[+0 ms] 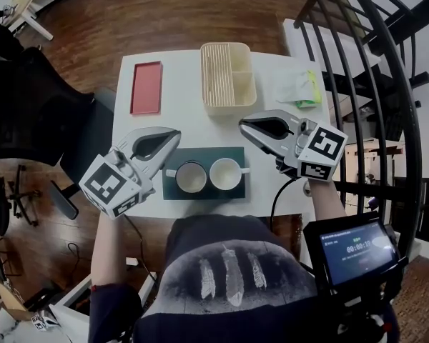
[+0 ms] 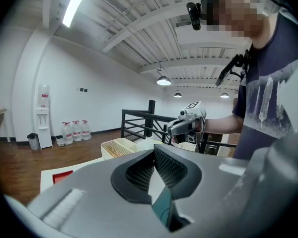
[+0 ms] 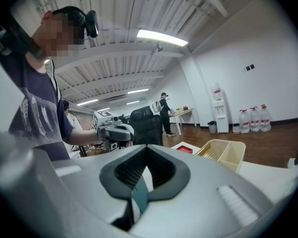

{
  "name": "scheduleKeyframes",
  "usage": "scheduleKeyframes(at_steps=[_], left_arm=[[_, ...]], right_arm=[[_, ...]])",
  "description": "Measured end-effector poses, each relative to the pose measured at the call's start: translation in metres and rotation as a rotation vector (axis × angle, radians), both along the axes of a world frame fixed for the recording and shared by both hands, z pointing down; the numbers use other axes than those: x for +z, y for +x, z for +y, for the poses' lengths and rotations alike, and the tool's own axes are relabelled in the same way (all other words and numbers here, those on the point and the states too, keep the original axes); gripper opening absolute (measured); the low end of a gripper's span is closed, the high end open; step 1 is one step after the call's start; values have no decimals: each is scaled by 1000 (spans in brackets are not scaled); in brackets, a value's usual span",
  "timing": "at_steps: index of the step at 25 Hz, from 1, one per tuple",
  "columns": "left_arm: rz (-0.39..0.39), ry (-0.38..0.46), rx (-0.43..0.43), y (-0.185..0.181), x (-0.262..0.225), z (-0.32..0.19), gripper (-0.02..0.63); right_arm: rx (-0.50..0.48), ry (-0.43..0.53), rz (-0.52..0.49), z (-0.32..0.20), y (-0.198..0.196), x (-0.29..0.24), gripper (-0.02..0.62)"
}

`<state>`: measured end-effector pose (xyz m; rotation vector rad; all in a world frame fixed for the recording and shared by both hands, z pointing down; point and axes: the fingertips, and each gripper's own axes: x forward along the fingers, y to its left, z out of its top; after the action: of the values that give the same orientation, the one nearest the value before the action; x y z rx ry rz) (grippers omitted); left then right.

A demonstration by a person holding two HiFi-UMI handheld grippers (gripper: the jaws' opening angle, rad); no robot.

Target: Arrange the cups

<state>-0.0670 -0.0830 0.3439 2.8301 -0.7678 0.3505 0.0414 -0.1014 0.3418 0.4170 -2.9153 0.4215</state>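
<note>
Two white cups stand side by side on a dark green mat (image 1: 173, 188) near the table's front edge: the left cup (image 1: 190, 177) with its handle to the left, the right cup (image 1: 225, 174) with its handle to the right. My left gripper (image 1: 176, 133) hovers shut and empty just left of the mat, pointing toward the right one. My right gripper (image 1: 243, 124) hovers shut and empty above the mat's right end, pointing left. In the left gripper view my jaws (image 2: 153, 175) are closed with nothing between them, and the right gripper view shows the same (image 3: 141, 180).
A beige divided tray (image 1: 228, 75) sits at the table's back middle, a red tray (image 1: 146, 87) at the back left, a clear bag with green print (image 1: 300, 88) at the back right. A black railing (image 1: 386, 70) runs on the right, a dark chair (image 1: 28, 106) on the left.
</note>
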Motion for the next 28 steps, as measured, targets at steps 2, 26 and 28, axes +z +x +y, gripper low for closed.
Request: scheduleKeyframes(at_steps=[2,26,28], left_arm=[[-3,0,-10,-1,1,-1,15],[-29,-14,-47,-2,10,-1,15],[-28,-15,-48,-3,10,-2,15]], right_arm=[[-5,3,-6,0,-1,-1,3],[20,13,-37,-6,2,-4,3],[19,12,-27,-6,1,-2,3]])
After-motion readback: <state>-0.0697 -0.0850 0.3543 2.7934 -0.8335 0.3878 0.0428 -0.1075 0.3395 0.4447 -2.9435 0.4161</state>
